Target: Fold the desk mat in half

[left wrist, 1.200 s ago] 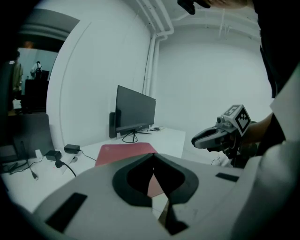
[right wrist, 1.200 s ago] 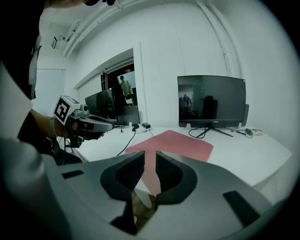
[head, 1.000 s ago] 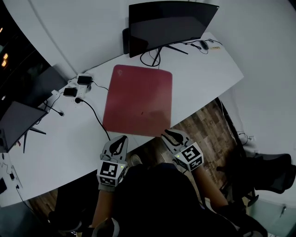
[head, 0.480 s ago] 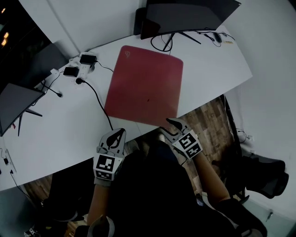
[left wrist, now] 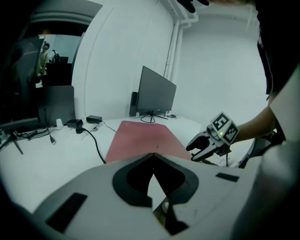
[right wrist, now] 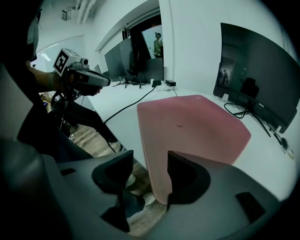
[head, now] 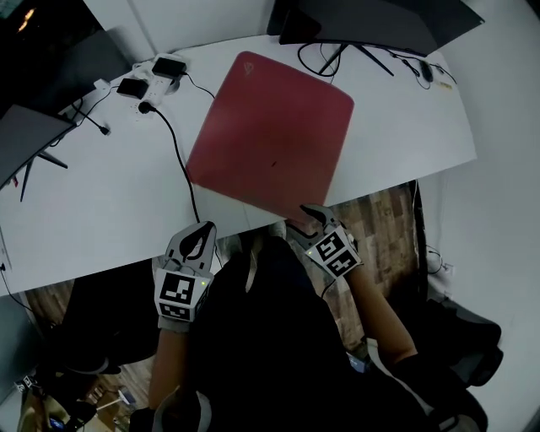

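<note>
Desk mat (head: 270,135), red and unfolded, lies flat on the white desk (head: 101,211), skewed so that one corner points at the person. Its far side sits just in front of the dark monitor (head: 380,21), and its near corner reaches the desk's front rim.

Over to the right gripper (head: 310,209): it is at that near corner, angled downward. Its jaws have just been opening and now stand wide apart. In the right gripper view the mat's near edge runs up between them, close beside the right-hand jaw, with no pad pressing on it, so no grip there. Wooden floor (head: 380,219) shows below the jaws.

The left gripper (head: 202,232) hovers off the desk's front rim, to the left of the mat and apart from it. Its jaws are clenched together with nothing between them, tips pointing toward the mat's near edge.

A black cable (head: 173,156) snakes across the desk just left of the mat, running back to the adapters (head: 152,76) at the far left.
</note>
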A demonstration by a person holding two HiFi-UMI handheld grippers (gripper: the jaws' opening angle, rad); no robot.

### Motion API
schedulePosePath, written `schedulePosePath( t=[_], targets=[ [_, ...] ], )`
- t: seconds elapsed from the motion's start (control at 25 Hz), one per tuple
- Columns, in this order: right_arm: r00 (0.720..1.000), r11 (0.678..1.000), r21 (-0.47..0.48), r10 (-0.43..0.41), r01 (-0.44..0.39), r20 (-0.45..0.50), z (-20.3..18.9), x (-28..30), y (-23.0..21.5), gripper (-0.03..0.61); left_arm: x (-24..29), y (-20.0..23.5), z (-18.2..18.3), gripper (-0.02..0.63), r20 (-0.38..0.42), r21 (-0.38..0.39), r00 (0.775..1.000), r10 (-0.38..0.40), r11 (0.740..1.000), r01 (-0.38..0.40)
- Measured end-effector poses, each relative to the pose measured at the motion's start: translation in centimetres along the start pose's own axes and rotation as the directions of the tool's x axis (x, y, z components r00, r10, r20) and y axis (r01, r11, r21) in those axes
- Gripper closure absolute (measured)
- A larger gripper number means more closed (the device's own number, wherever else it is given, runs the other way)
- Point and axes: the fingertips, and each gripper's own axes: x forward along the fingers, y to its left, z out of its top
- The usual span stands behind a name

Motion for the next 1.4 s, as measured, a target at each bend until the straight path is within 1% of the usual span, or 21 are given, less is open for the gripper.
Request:
schedulePosePath(
  t=[0.2,0.44,0.6,0.8,1.0,1.12,1.28,1.4],
  targets=[
    [0.998,0.997,-0.075,0.01,-0.015,-0.068,-2.3,1.7,-0.5,0.348,-0.6,0.3,-1.3,0.604,-0.026,-0.033,0.998,0.065,0.997,-0.066],
    [0.992,0.992,-0.121,0.016,-0.031,-0.123,-3.6,2.9,-1.0,0.339,-0.9,0.1,-2.8,0.604,-0.032,-0.046,0.995,0.099,0.994,-0.1],
    [0.985,0.978,-0.207,-0.018,-0.018,-0.171,-4.5,3.5,-1.1,0.339,-0.9,-0.4,-3.5,0.604,-0.042,-0.04,0.994,0.096,0.994,-0.098],
    [0.975,0.976,-0.219,-0.049,0.0,-0.217,-5.4,4.2,-1.4,0.337,-1.2,-0.3,-4.0,0.604,-0.052,-0.038,0.994,0.097,0.994,-0.099],
    [0.971,0.966,-0.253,-0.107,0.051,-0.215,-5.2,4.4,-1.9,0.339,-1.7,0.0,-4.2,0.604,-0.05,-0.04,0.994,0.098,0.994,-0.101],
    [0.97,0.97,-0.239,-0.102,0.048,-0.219,-5.2,4.3,-1.9,0.357,-1.8,0.2,-4.2,0.604,-0.046,-0.039,0.995,0.092,0.995,-0.094],
    [0.975,0.981,-0.191,-0.058,0.016,-0.215,-5.0,4.1,-1.6,0.382,-1.8,0.1,-4.3,0.604,-0.045,-0.027,0.996,0.073,0.997,-0.075],
    [0.978,0.987,-0.162,-0.033,0.0,-0.205,-4.9,3.8,-0.9,0.463,-1.7,-0.3,-4.0,0.604,-0.041,-0.011,0.998,0.054,0.998,-0.055]
  ],
)
